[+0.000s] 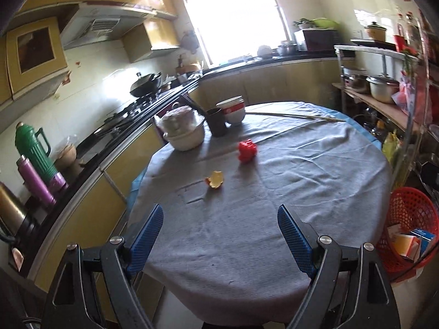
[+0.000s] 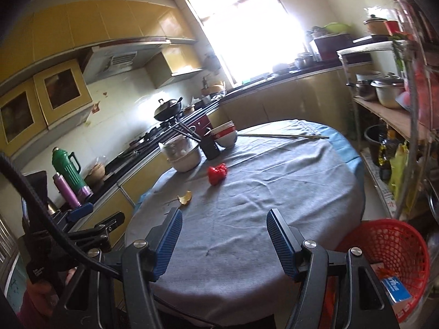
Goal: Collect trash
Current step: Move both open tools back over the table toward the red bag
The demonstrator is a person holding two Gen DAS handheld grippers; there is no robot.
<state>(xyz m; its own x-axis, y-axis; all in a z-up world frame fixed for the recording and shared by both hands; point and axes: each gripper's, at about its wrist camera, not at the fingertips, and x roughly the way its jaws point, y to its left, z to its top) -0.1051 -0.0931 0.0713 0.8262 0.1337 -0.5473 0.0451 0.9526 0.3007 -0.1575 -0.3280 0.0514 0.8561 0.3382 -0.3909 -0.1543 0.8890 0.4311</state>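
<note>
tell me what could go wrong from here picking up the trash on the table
1. The orange peel scrap is small and lies flat on the wrinkled grey tablecloth; the left claw, open now, might pinch cloth with it and tug the stacked bowls.
2. The crumpled red wrapper lies close to the dark cup; a reach might knock it.
3. The red basket sits low beside the table; a light scrap could miss it.

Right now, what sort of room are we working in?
A home kitchen, most likely: a wok sits on a gas stove under a range hood, and stacked bowls stand on the cloth-covered table. A red basket beside it holds trash.
</note>
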